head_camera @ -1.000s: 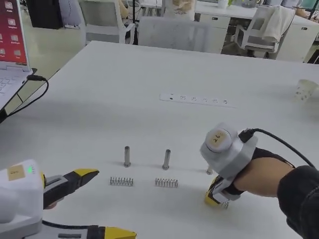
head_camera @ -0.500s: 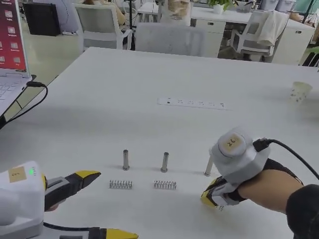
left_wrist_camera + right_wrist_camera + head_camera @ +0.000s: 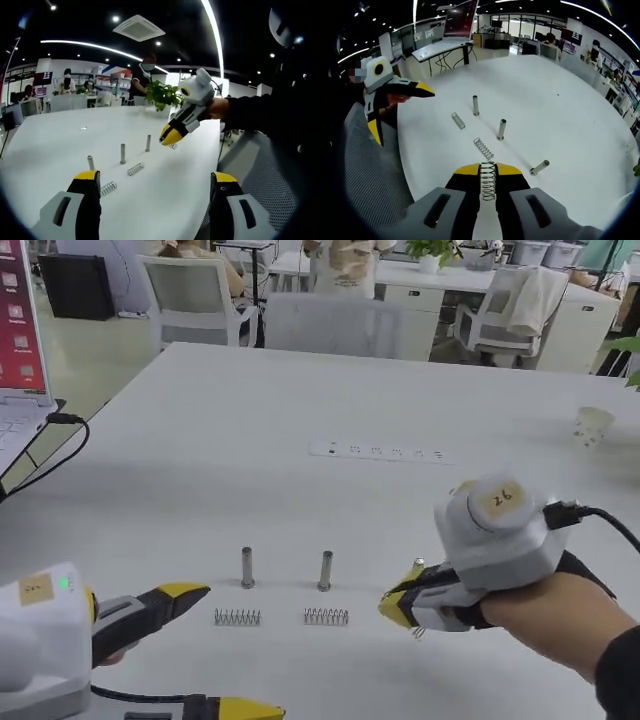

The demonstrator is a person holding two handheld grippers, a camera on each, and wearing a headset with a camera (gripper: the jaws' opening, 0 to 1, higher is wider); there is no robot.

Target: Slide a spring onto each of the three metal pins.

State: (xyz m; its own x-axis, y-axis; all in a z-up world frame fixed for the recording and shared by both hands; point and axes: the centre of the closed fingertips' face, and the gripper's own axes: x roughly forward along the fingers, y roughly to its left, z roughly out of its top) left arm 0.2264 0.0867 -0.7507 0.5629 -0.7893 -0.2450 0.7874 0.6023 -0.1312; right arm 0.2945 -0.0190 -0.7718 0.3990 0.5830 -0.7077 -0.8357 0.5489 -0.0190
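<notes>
Spring (image 3: pixel 488 190) is pinched by the right gripper (image 3: pixel 488 170), lower centre; the left gripper (image 3: pixel 155 176) is held spread wide, bottom edge.

The head view looks down on the white table (image 3: pixel 200 440). The 2 gripper views sit low and close, facing each other. All 3 show the pins (image 3: pixel 325 571).
</notes>
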